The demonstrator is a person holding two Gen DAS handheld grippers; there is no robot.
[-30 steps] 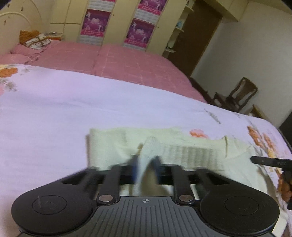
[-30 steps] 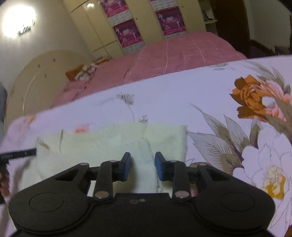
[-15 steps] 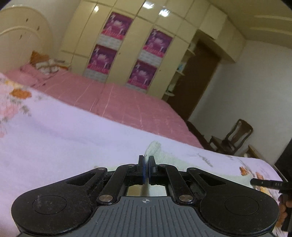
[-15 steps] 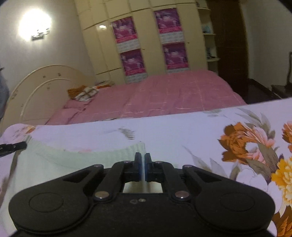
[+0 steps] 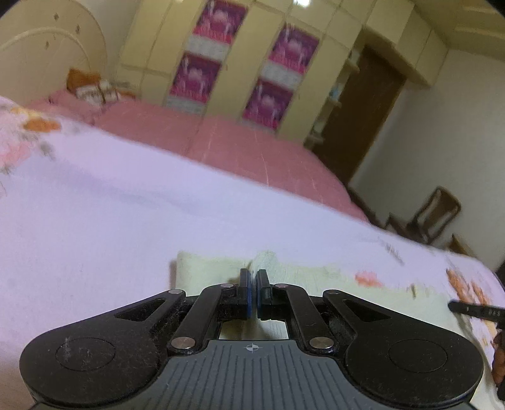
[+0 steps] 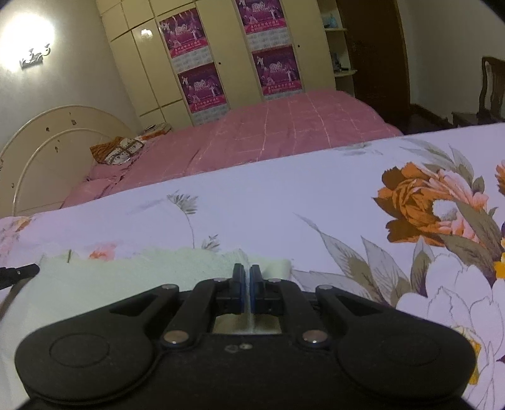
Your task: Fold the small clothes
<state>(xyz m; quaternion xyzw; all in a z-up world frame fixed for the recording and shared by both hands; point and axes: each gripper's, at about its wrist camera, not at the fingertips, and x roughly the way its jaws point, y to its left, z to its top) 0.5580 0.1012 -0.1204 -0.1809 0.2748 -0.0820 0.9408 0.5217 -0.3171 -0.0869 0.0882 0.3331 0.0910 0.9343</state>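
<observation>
A pale yellow-green garment (image 5: 315, 277) lies on the floral bedspread (image 5: 110, 214), its near part hidden behind both tools. The left hand-held gripper (image 5: 252, 291) is pinched tight on a raised fold of it; the right hand-held gripper (image 6: 247, 291) likewise nips a fold. The left view is blurred, so the garment's shape stays unclear.

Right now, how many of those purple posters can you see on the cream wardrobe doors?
4, in two stacked pairs: upper left, lower left, upper right, lower right. The picture's top edge clips the upper right one, so more could sit above.
</observation>
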